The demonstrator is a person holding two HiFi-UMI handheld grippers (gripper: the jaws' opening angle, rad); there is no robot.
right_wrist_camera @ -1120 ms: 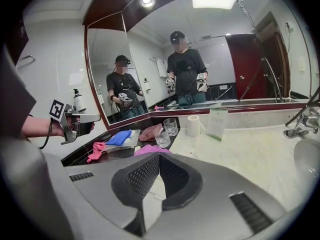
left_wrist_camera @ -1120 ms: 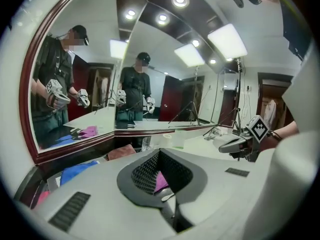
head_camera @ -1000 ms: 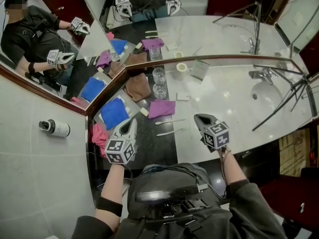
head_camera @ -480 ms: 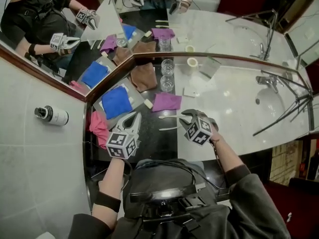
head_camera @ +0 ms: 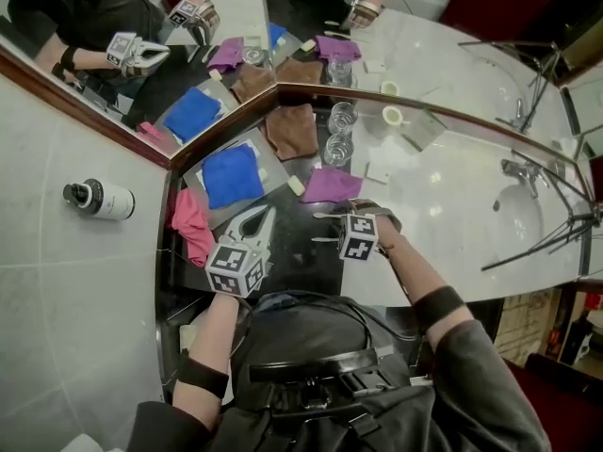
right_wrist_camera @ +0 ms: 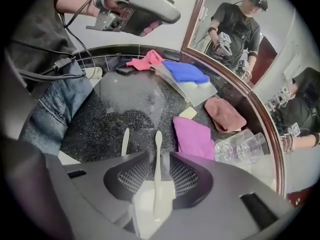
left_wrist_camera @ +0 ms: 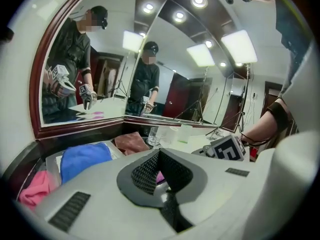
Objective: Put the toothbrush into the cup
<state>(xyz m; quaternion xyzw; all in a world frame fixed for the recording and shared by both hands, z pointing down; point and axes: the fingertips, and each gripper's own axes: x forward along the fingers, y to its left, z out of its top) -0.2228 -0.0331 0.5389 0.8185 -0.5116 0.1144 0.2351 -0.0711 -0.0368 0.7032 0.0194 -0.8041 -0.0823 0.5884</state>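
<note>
**Now my right tongs stand over the toothbrush**

Now my right tongs (right_wrist_camera: 156,160) point steeply down at the bench (right_wrist_camera: 115,119), and their jaws have just been opening. They are released: the white toothbrush (right_wrist_camera: 157,139) lies flat on the bench between the two pads, but the pads do not press on it. Its far end reaches out onto the dark speckled part of the bench. Just beside it, at the left in the right gripper view, lies a second white stick (right_wrist_camera: 125,141); I cannot tell what it is.

My left tongs (left_wrist_camera: 159,156) are clenched with nothing in them. I hold them above the dark part of the bench, near the pink cloth (head_camera: 188,234).

Two clear glass cups (head_camera: 339,135) stand close to the mirror, behind the purple cloth (head_camera: 332,185) and next to the brown cloth (head_camera: 290,130). The toothbrush is not in a cup; it lies apart from them, on the near side of the purple cloth.
</note>
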